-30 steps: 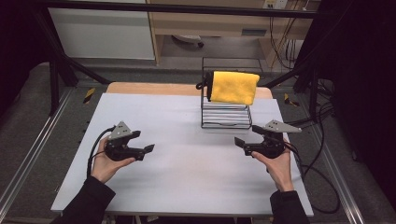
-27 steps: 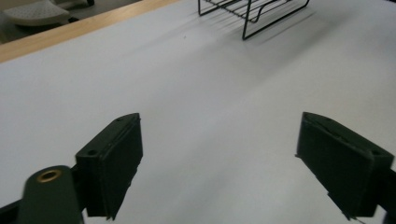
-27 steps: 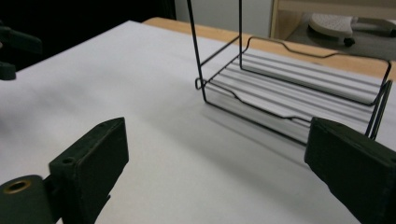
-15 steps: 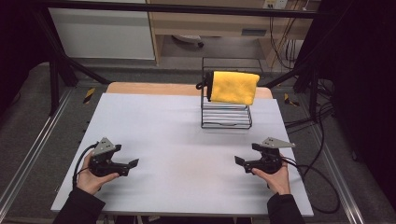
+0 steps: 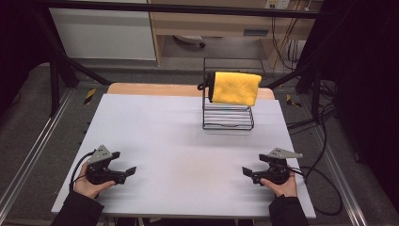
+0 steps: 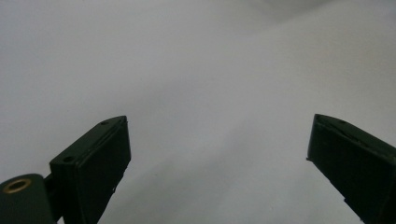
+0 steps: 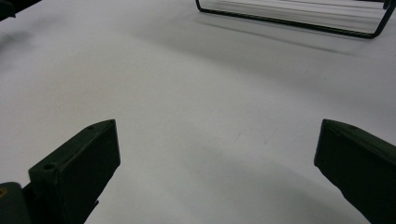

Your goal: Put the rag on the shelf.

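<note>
- The left gripper point(image 5: 128, 172), black with a grey three-cornered plate on top, sits low at the near left of the white table top point(image 5: 179, 136), held in the person's left hand point(image 5: 89, 184); its jaws point toward the middle of the table.
- In the left gripper view its jaws stand wide apart, just opened further, with bare table between them.
- A yellow terry cloth point(image 5: 234, 87) hangs over the top rail of a black wire rack point(image 5: 227, 117), far right of centre, well apart from both grippers.
- The right gripper point(image 5: 247, 173) rests low at the near right, jaws facing the left gripper.
- Its jaws are spread wide too, having just opened, nothing between them; the rack's base point(image 7: 289, 18) shows beyond.
</note>
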Demonstrator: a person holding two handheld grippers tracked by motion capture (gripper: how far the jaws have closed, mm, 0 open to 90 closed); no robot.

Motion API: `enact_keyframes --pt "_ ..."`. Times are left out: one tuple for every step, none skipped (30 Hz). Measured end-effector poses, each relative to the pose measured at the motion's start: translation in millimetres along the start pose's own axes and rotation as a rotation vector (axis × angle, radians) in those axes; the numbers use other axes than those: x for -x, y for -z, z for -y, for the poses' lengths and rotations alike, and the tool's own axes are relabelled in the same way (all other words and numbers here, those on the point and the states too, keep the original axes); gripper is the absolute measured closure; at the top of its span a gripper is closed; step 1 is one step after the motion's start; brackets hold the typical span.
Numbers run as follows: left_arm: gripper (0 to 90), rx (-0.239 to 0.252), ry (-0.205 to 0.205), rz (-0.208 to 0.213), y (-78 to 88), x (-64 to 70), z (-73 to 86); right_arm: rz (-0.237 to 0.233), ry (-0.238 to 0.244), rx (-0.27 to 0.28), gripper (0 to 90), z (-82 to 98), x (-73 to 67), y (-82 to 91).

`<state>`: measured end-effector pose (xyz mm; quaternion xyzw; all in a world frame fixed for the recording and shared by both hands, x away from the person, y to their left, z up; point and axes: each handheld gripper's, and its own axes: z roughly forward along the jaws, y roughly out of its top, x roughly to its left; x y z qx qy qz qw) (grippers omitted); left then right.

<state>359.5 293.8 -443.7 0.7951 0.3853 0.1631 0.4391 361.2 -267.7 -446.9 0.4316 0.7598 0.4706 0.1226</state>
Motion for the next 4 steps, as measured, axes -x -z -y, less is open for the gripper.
enact_keyframes --pt "6.0 0.000 0.001 0.002 -0.2 0.2 0.2 0.000 -0.001 -0.003 0.9 0.3 0.2 0.0" --pt "6.0 0.000 0.001 0.002 0.0 0.5 0.2 0.001 -0.001 -0.007 0.8 0.5 0.2 -0.1" --pt "6.0 0.000 0.000 0.002 0.2 0.7 0.0 0.001 -0.001 -0.007 0.9 0.6 0.1 -0.1" --pt "6.0 -0.002 -0.001 0.002 0.3 0.8 -0.1 -0.001 -0.002 -0.007 0.9 0.6 -0.1 -0.1"
